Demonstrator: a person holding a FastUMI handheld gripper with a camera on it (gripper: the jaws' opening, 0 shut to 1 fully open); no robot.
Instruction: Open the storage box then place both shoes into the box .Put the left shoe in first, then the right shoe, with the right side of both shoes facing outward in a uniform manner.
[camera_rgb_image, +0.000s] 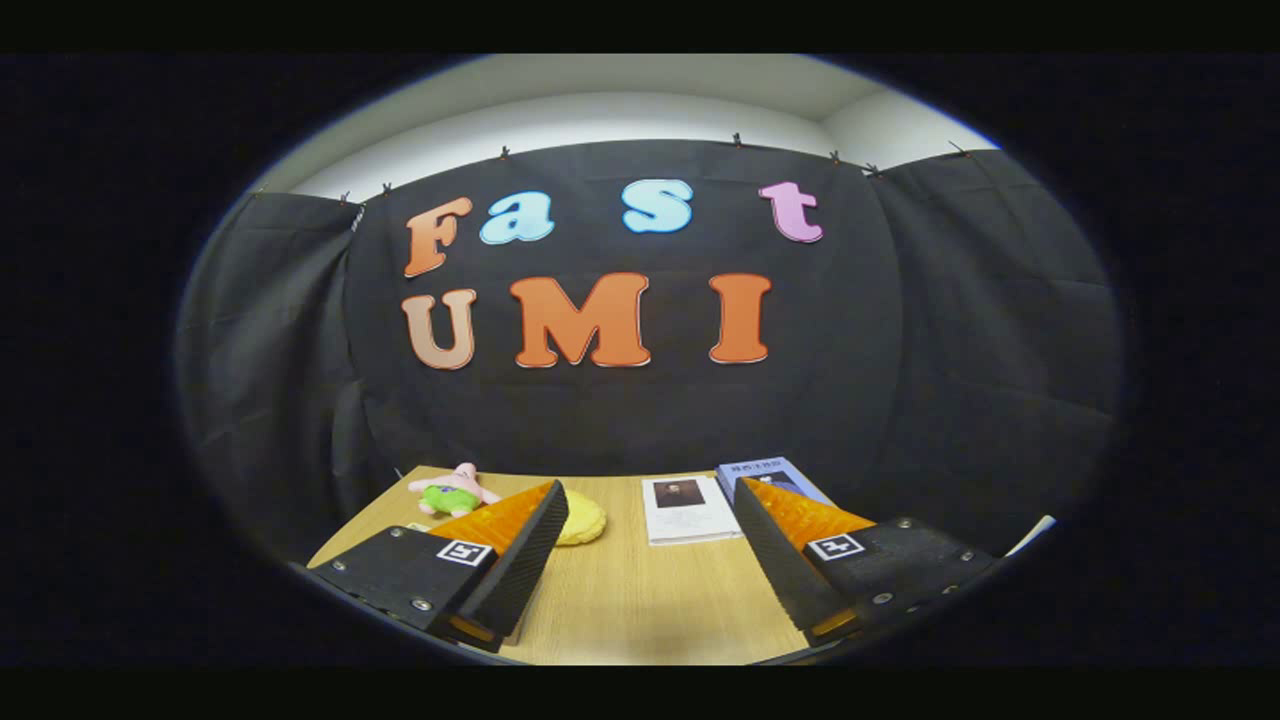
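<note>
The gripper (650, 530) is held level above the pale wood-grain worktop (640, 610), its two fingers spread wide with bare wood between them and nothing in its hold. Beyond the fingers, along the far edge of the worktop by the black cloth wall, lie a small pink plush star toy with green shorts (453, 490), a flat yellow rounded cushion-like thing (585, 520) partly behind the left finger, a white booklet with a small dark portrait on its cover (688, 508) and a blue-covered book (770, 472) just beside it.

The storage box and the two shoes cannot be placed from this view, so it cannot be judged whether the box is open, shut or already filled. The camera looks out flat across the worktop, and whatever lies near or below the fingers is hidden.

Any step done well here hinges on finding the box and shoes: tipping the gripper down would bring the near worktop into sight. Keeping the fingers wide suits either a lid edge or a shoe, and the far clutter is best left alone
</note>
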